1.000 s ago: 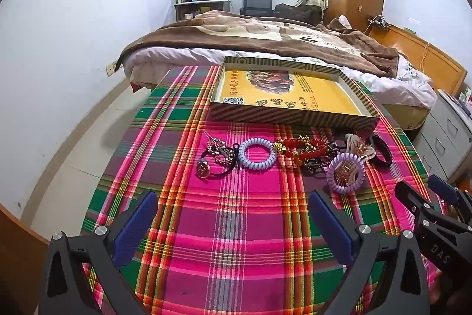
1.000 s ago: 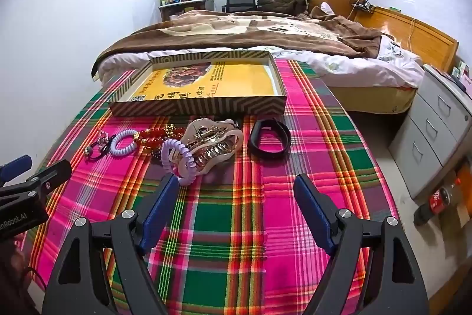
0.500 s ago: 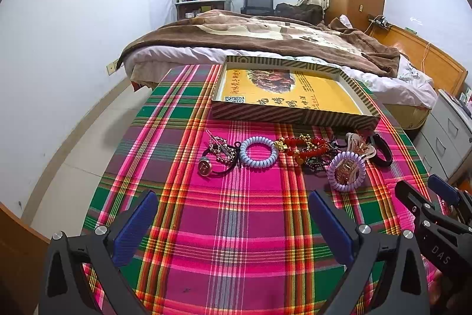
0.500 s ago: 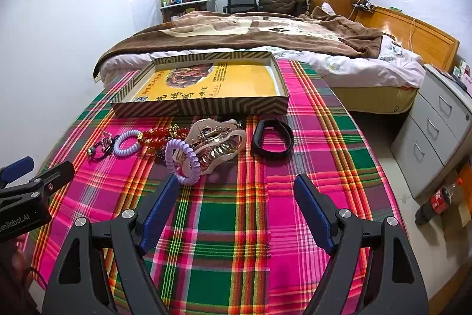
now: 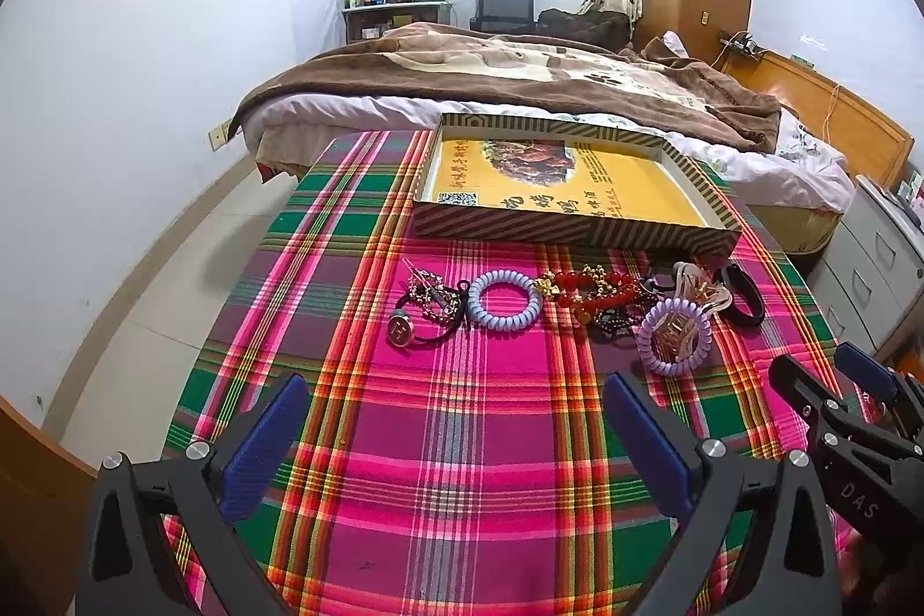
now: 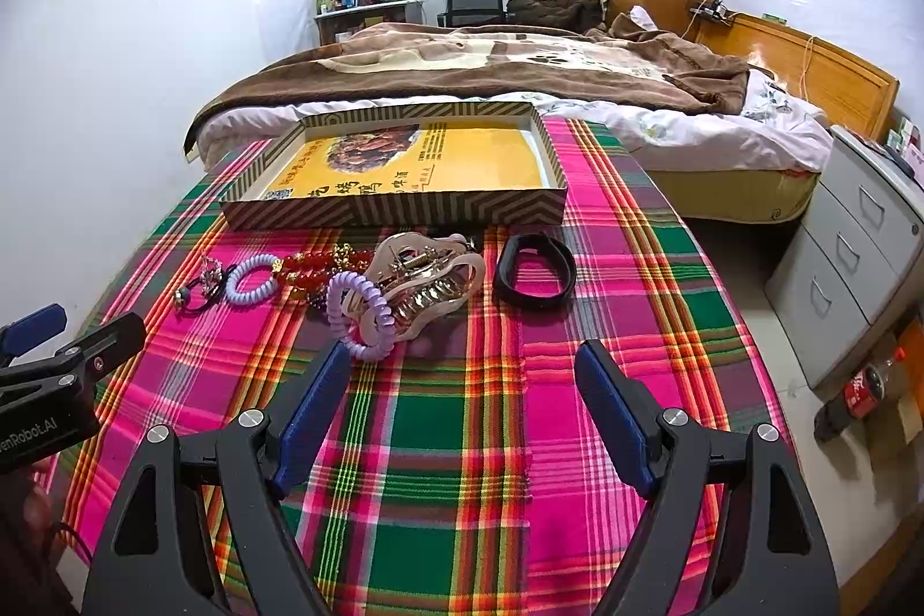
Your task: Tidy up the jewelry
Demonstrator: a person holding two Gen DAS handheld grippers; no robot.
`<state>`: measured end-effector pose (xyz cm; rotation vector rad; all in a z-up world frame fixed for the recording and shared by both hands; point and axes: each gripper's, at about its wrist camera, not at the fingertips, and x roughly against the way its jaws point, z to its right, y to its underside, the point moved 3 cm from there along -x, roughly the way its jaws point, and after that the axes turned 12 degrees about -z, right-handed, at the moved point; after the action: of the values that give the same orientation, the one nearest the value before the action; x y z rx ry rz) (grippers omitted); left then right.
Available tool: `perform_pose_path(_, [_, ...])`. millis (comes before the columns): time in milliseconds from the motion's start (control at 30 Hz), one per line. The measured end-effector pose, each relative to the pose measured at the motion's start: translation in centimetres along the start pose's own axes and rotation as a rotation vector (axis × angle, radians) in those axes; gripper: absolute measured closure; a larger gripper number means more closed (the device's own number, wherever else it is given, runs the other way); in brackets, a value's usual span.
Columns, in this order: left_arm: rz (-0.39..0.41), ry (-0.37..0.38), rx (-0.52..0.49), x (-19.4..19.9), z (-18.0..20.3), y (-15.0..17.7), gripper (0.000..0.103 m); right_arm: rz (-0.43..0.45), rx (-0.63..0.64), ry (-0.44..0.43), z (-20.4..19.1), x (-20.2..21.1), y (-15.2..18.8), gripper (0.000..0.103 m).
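Observation:
A row of jewelry lies on the plaid tablecloth (image 5: 462,414) in front of a shallow striped box (image 5: 572,223) with a yellow bottom. From left: a black hair tie with a round charm (image 5: 407,327), a pale blue coil ring (image 5: 503,307), red and gold beads (image 5: 595,295), a purple coil ring (image 5: 673,336), a beige claw clip (image 6: 430,287), a black band (image 6: 536,269). My left gripper (image 5: 453,434) is open and empty, short of the blue ring. My right gripper (image 6: 462,399) is open and empty, just short of the purple ring (image 6: 361,316) and clip.
A bed with a brown blanket (image 5: 520,79) stands behind the table. Grey drawers (image 6: 854,258) and a cola bottle (image 6: 860,391) on the floor are to the right. The box (image 6: 404,206) is empty. Each gripper shows at the edge of the other's view.
Both grippers have moved slightly forward toward the jewelry row. The jewelry has not moved and both grippers stay open.

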<state>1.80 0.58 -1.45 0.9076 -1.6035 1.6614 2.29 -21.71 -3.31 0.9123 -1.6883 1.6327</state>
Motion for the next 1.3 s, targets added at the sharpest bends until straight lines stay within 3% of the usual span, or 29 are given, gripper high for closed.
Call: perform_pose_path(1300, [-0.004, -0.002, -0.001, 0.29, -0.15, 0.26, 0.0, -0.004, 0.005, -0.005, -0.1, 0.02, 0.14, 0.023])
